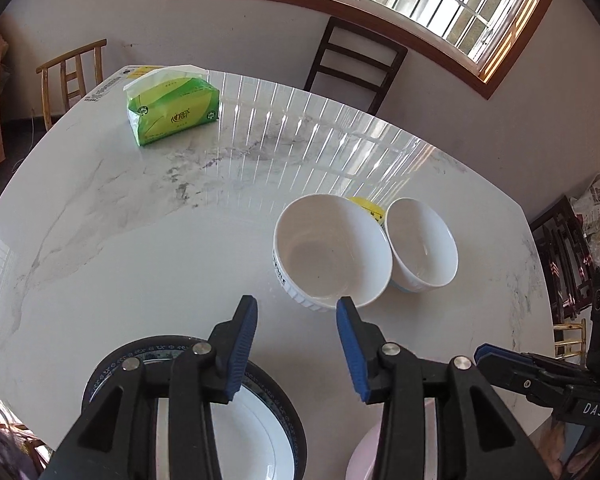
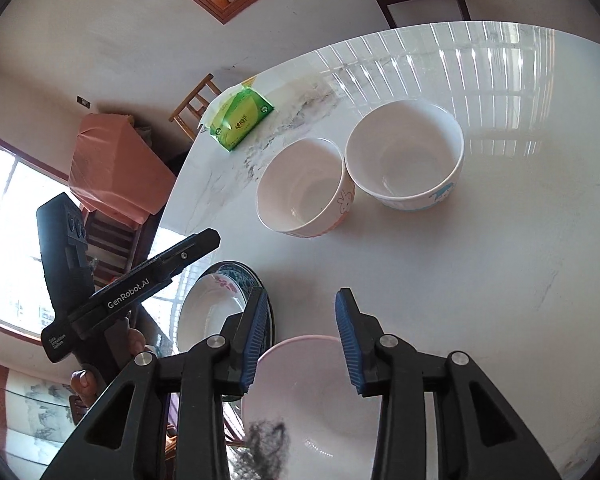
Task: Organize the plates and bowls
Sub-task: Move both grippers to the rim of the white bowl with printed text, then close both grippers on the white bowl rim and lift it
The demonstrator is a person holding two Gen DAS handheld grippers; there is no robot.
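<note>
Two white bowls stand side by side on the marble table [image 1: 148, 248]: a ribbed one [image 1: 332, 252] and a smaller one [image 1: 422, 244] to its right. In the right wrist view they are the bunny bowl [image 2: 304, 188] and the blue-figure bowl [image 2: 404, 156]. A dark-rimmed plate [image 1: 268, 420] lies under my open, empty left gripper [image 1: 296, 308]. A pale pink plate [image 2: 316, 396] lies under my open, empty right gripper [image 2: 302, 300]. The dark-rimmed plate [image 2: 216, 312] holds a white dish with pink marks.
A green tissue pack [image 1: 172, 106] lies at the table's far left. A yellow object [image 1: 366, 206] peeks out behind the bowls. Chairs [image 1: 356, 64] stand around the table, below a window. The other gripper [image 2: 140, 280] shows at left.
</note>
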